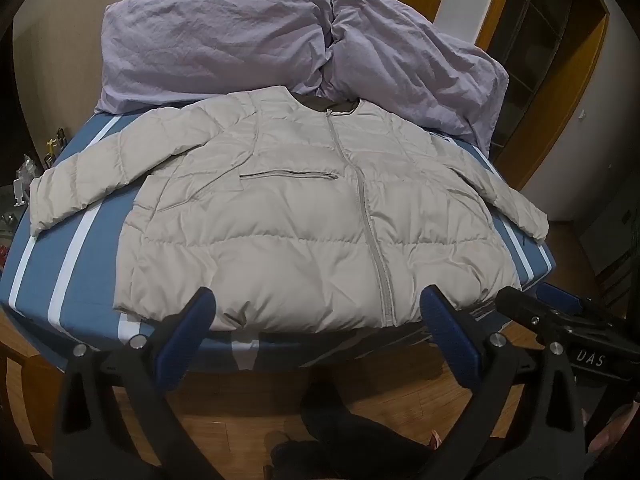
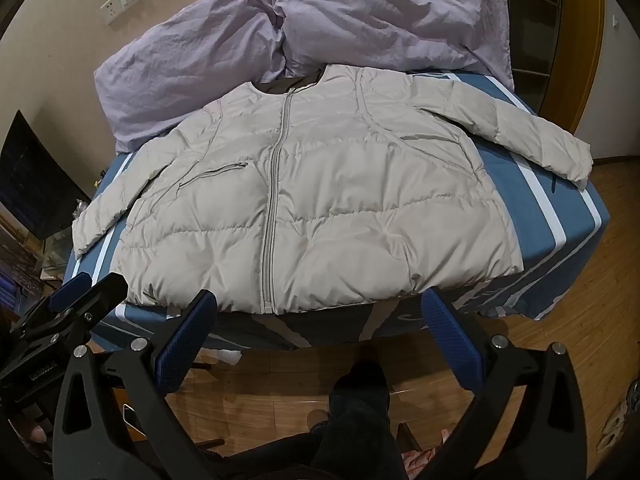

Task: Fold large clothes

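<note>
A beige quilted puffer jacket (image 1: 304, 216) lies flat, front up and zipped, on a blue bed with white stripes (image 1: 80, 248); its sleeves spread out to both sides. It also shows in the right wrist view (image 2: 320, 208). My left gripper (image 1: 318, 300) is open and empty, just short of the jacket's hem at the bed's near edge. My right gripper (image 2: 320, 304) is open and empty, also just before the hem. The right gripper shows at the lower right of the left wrist view (image 1: 560, 312); the left gripper shows at the lower left of the right wrist view (image 2: 84, 292).
A crumpled lilac duvet (image 1: 248, 36) is piled at the bed's head, touching the jacket's collar. Wooden floor (image 1: 360, 380) lies below the near edge, with a person's dark leg (image 2: 360, 412) on it. A wooden door frame (image 1: 572, 92) stands at the right, a dark screen (image 2: 36, 176) at the left.
</note>
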Motion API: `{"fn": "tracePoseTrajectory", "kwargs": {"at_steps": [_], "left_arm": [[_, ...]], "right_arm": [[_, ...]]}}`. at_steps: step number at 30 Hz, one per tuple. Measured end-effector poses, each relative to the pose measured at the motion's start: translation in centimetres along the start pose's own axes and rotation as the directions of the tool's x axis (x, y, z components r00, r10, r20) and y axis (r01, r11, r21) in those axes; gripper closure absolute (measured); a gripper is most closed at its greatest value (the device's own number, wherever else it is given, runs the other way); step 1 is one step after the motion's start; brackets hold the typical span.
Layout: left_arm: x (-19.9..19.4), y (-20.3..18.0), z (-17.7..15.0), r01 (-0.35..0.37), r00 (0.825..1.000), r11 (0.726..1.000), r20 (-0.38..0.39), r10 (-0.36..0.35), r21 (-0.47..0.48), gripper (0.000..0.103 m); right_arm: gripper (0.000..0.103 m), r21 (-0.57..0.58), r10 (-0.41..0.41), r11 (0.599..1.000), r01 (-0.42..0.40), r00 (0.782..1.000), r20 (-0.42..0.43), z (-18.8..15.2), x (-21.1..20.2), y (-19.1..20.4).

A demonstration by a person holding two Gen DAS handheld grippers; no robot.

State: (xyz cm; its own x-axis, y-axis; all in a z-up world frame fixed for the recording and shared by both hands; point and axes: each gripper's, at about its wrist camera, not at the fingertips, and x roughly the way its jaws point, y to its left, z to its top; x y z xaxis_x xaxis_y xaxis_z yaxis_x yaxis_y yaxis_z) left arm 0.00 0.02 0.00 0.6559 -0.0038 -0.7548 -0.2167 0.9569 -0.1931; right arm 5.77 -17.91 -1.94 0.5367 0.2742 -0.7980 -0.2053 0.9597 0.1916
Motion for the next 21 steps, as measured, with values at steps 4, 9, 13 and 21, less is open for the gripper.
{"fn": "tracePoseTrajectory", "kwargs": {"at_steps": [4,9,13,21], "left_arm": [[0.01,0.01,0.0,-0.001,1.0,1.0,-0.002,0.001,0.001,0.002],[0.02,-0.01,0.0,-0.004,1.0,1.0,-0.004,0.004,0.003,0.002],[-0.03,-0.05,-0.03,-0.003,1.0,1.0,-0.004,0.003,0.004,0.002],[0.03,-0.01,-0.01,-0.005,1.0,1.0,-0.008,0.005,0.001,0.002]], "right_arm": [[0.001,0.0,0.001,1.0,-0.001,1.0,-0.001,0.0,0.05,0.02],[0.001,0.001,0.001,1.0,-0.001,1.0,-0.002,0.01,0.12,0.03],[0.001,0.002,0.001,1.0,-0.001,1.0,-0.002,0.02,0.15,0.04],[0.001,0.002,0.002,1.0,-0.002,1.0,-0.004,0.05,0.24,0.07]]}}
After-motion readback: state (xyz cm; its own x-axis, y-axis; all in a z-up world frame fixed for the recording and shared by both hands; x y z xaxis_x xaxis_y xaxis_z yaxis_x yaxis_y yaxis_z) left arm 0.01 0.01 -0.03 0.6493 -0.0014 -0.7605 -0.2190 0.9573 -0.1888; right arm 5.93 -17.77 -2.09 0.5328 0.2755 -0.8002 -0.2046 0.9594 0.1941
